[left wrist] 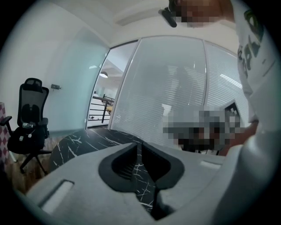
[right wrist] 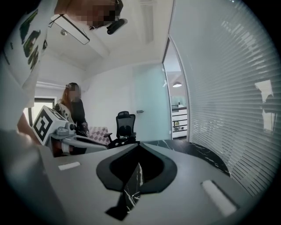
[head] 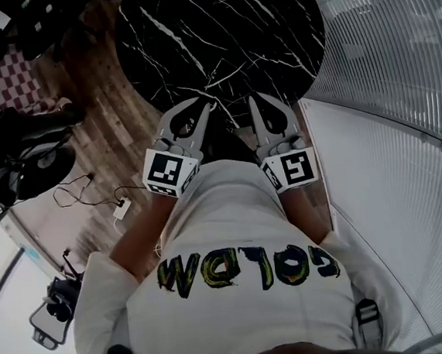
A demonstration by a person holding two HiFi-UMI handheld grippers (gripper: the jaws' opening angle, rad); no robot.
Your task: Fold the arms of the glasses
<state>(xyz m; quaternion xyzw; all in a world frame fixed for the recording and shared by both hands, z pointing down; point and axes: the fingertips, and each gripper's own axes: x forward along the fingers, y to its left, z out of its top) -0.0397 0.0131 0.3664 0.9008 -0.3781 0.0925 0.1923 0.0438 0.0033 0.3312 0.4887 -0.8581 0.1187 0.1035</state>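
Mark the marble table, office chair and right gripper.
Round black white-veined marble table (head: 214, 25): head view, bare top.
Black mesh office chair (left wrist: 31, 107): left gripper view, backrest.
Right gripper (head: 253, 99): head view, closed fingertips.

This is an office. A round table (head: 223, 32) with a black, white-veined marble top stands on a wood-plank floor (head: 116, 136). Curved glass partitions with slatted blinds (head: 396, 62) wall the room in on one side. Beside them a frosted glass panel (right wrist: 151, 105) stands next to an opening onto a lit space beyond. A black mesh-backed office chair (left wrist: 30, 125) with armrests and a headrest stands by the pale wall. A cable with a white adapter (head: 121, 210) trails over the floor. Something red-and-white chequered (head: 1, 77), perhaps a seat or a cloth, sits at the edge, too blurred to tell.
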